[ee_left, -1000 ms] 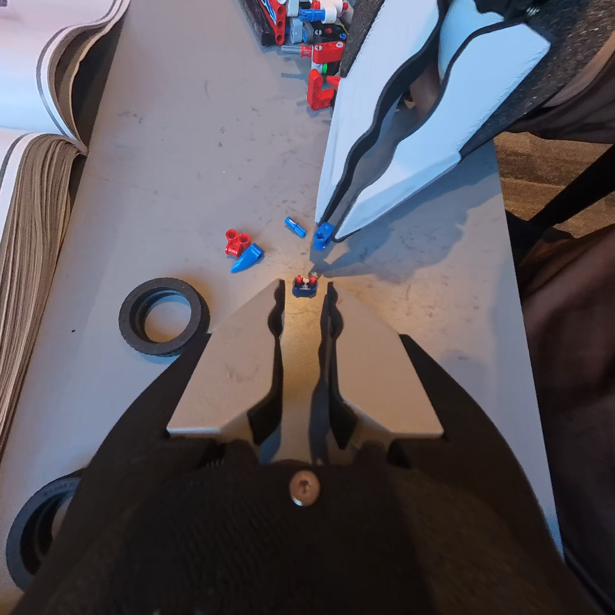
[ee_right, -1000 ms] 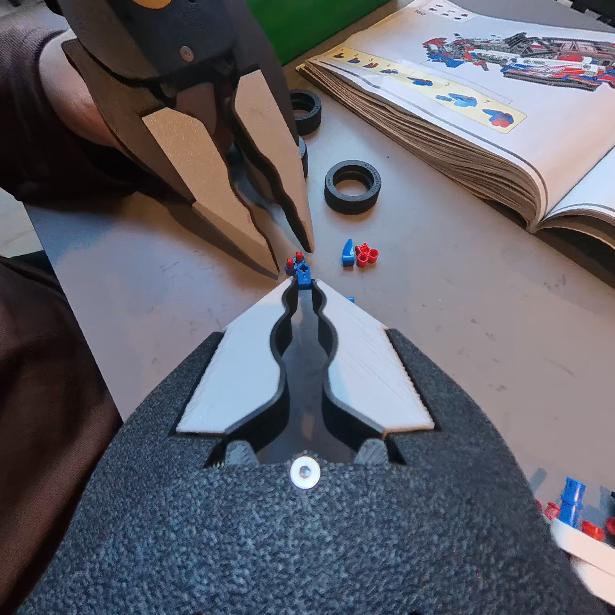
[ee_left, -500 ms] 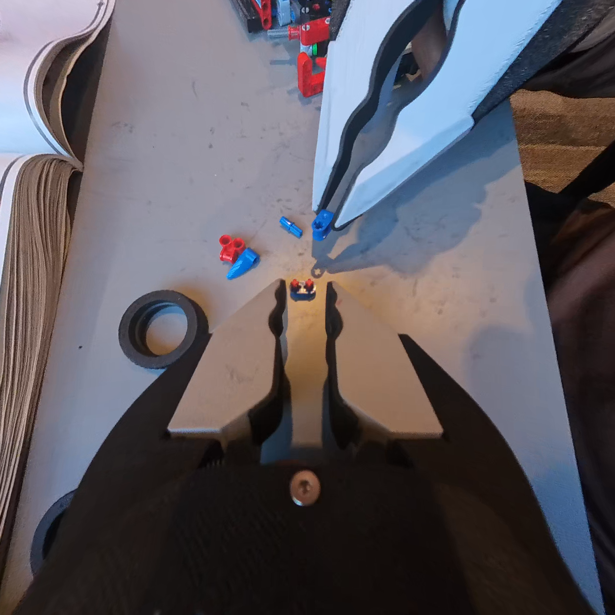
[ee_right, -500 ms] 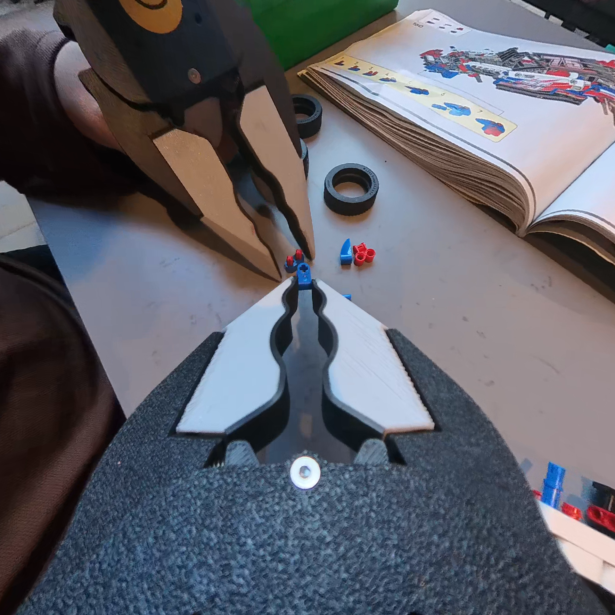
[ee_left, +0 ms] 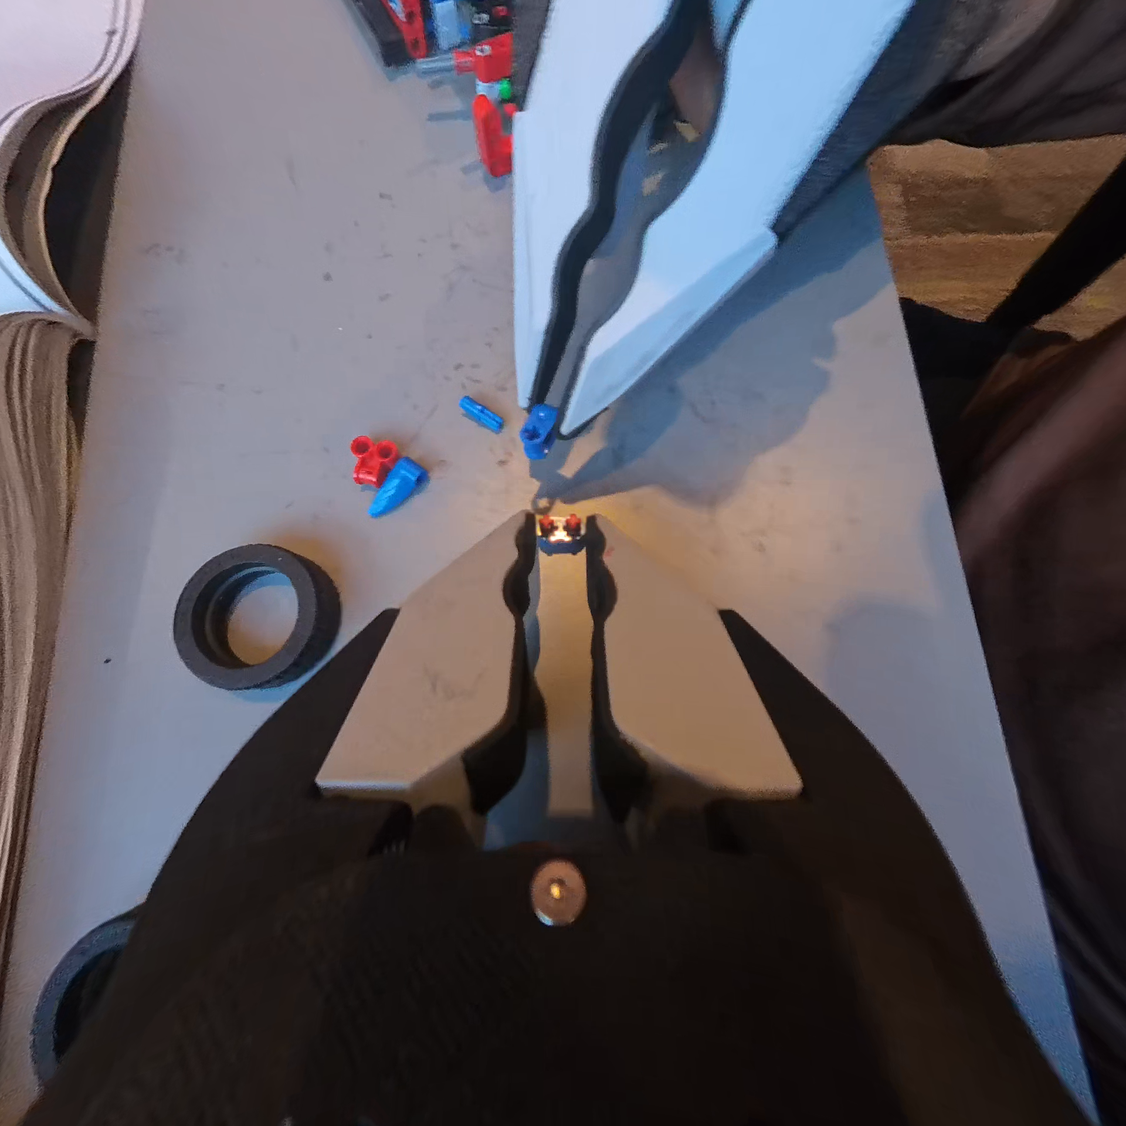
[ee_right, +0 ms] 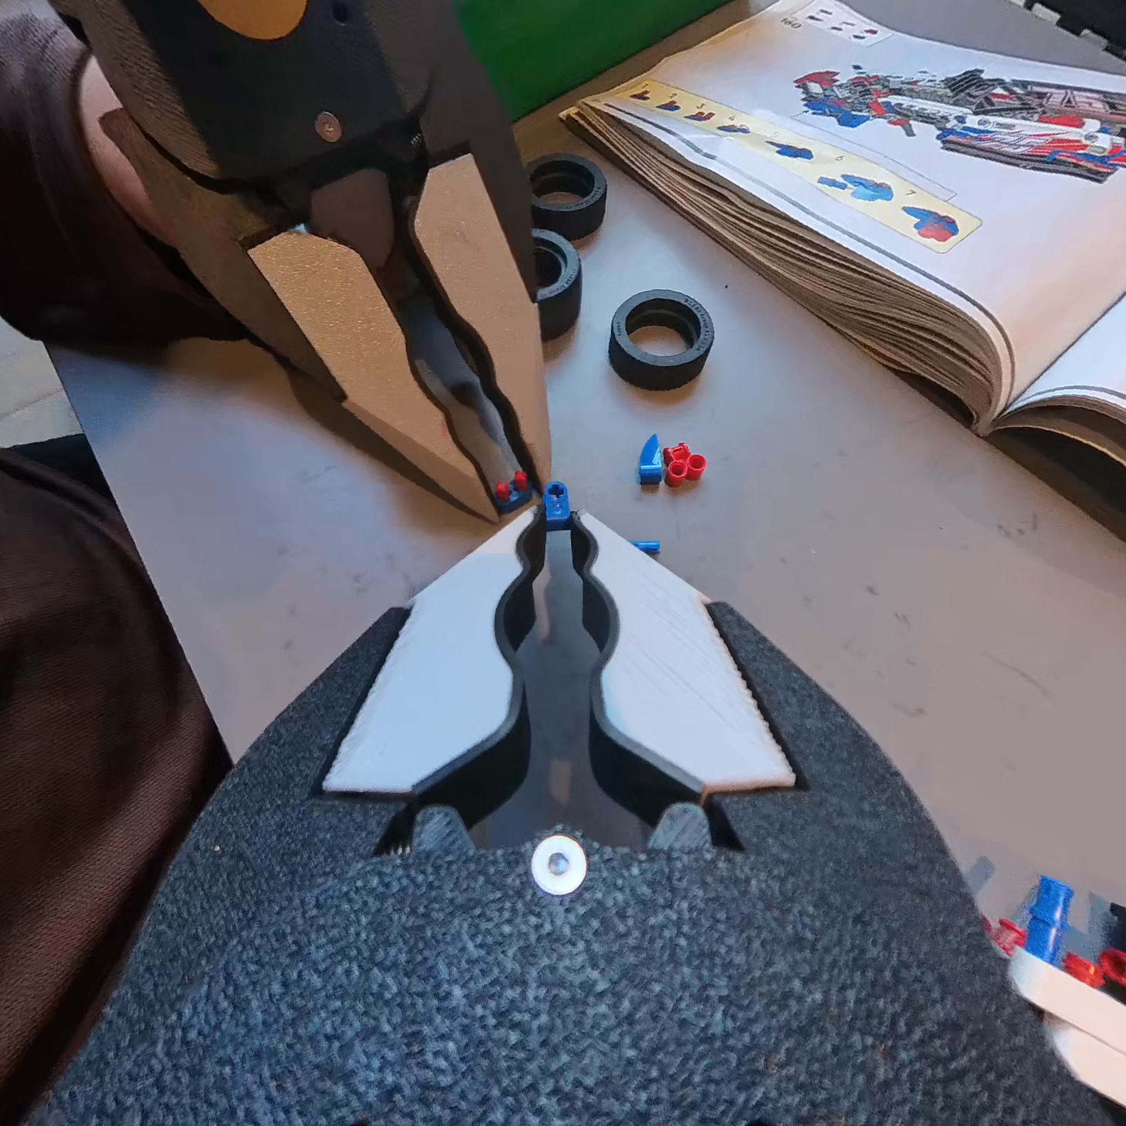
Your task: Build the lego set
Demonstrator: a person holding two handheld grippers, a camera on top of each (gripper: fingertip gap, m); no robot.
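**Mating two small parts, one in each gripper**

Step in hand, as I read it: a sub-assembly join. Each gripper carries one small piece and the two tips sit nearly together just above the surface (ee_right: 853, 609).

- Left gripper (ee_left: 562, 530): jaws narrowed to a slim gap, clamped on a dark blue piece with two red pins (ee_left: 560, 534) standing up from it. Warm glare falls on it, so finer detail is lost.
- Right gripper (ee_right: 557, 518): jaws nearly closed, pinching a blue connector (ee_right: 555, 501) by its lower end. Its round head with a cross-shaped hole sticks out past the tips.
- In the right wrist view the connector sits just right of the pinned piece (ee_right: 510, 491), very near; I cannot tell if they touch.

Next move, a judgement: line the connector's hole up with a pin and press on. It calls for fine alignment, a firm hold on both, and little slack; a skewed push could twist either part out of its grip.

Loose stock, placed from the connector in the right wrist view: a blue pin (ee_right: 644, 545) just right; a blue wedge (ee_right: 650, 466) and red connector (ee_right: 685, 464) farther right, touching; a tyre (ee_right: 661, 347) beyond those; the open manual (ee_right: 853, 201) beyond and right.
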